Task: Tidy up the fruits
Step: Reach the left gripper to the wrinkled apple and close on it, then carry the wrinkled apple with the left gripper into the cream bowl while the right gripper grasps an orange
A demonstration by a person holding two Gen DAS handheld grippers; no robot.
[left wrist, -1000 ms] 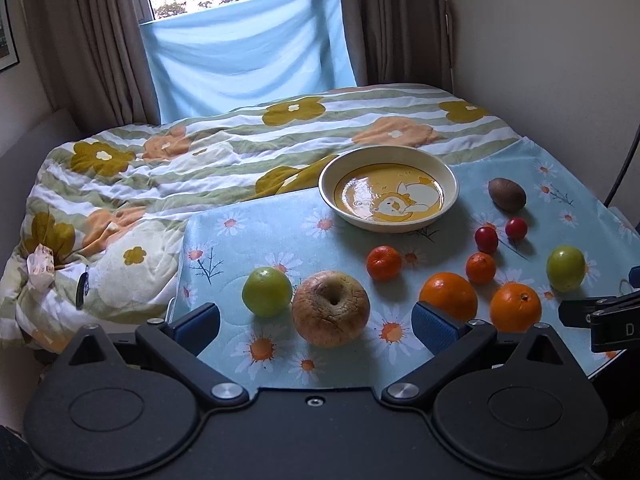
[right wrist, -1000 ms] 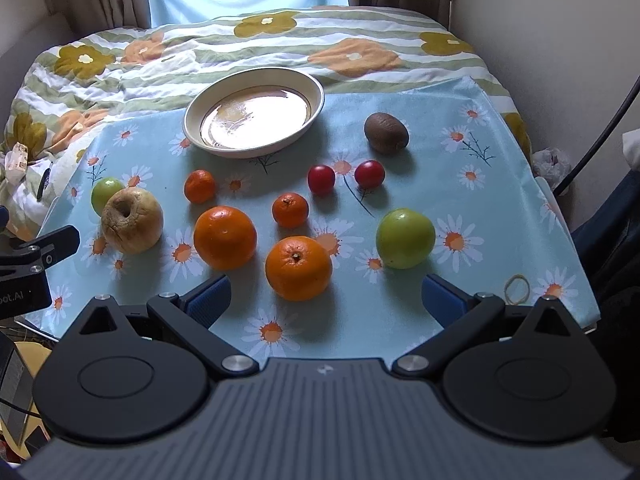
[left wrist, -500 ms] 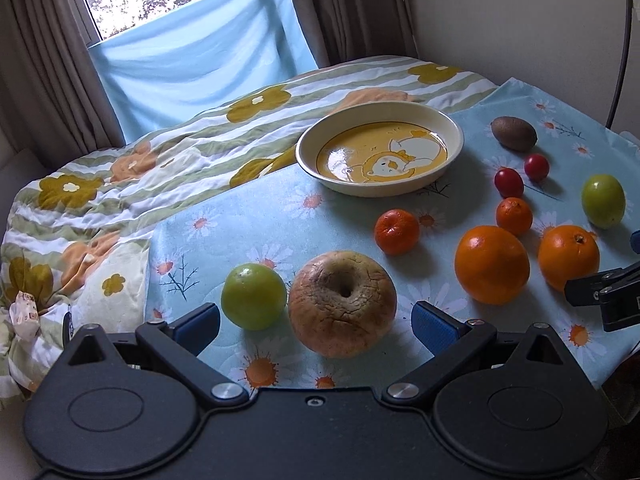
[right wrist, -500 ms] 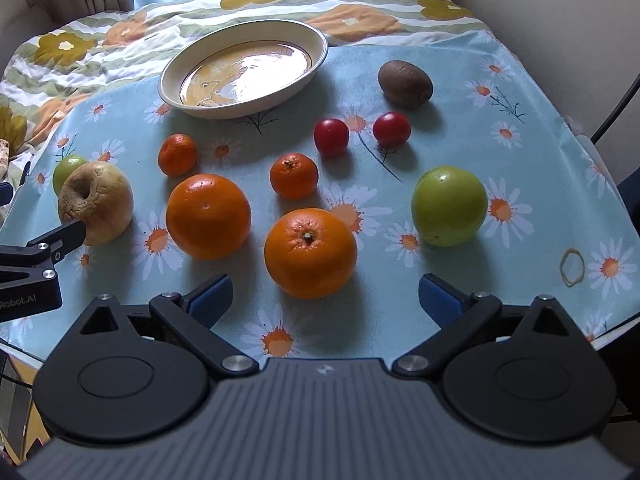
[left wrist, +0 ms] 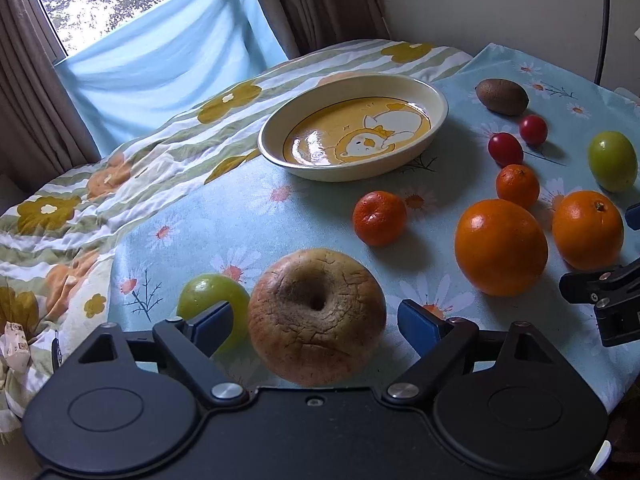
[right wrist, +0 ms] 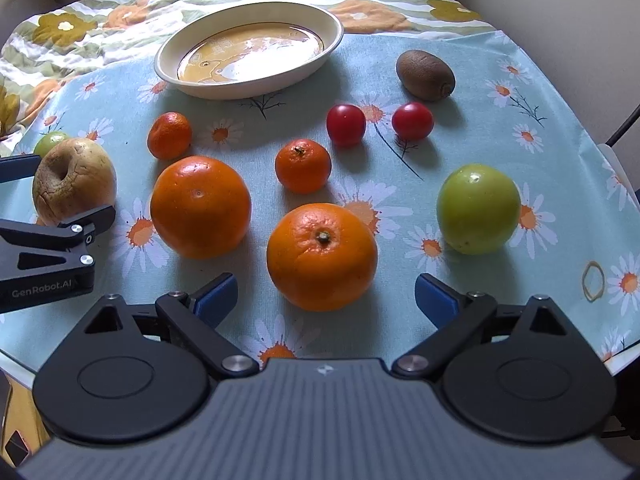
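**Both grippers open over the fruit**

We are finding the left gripper (left wrist: 316, 320) spread wide around the wrinkled apple (left wrist: 316, 316) at lower centre of the left wrist view, pads not touching it. A small green fruit (left wrist: 212, 300) is sitting just beside the apple, partly behind the left pad. The right gripper (right wrist: 326, 294) is likewise standing wide open, gripping nothing, with an orange (right wrist: 322, 256) lying between its fingers. The bowl (right wrist: 320, 52) is sitting empty at upper centre, well apart from both.
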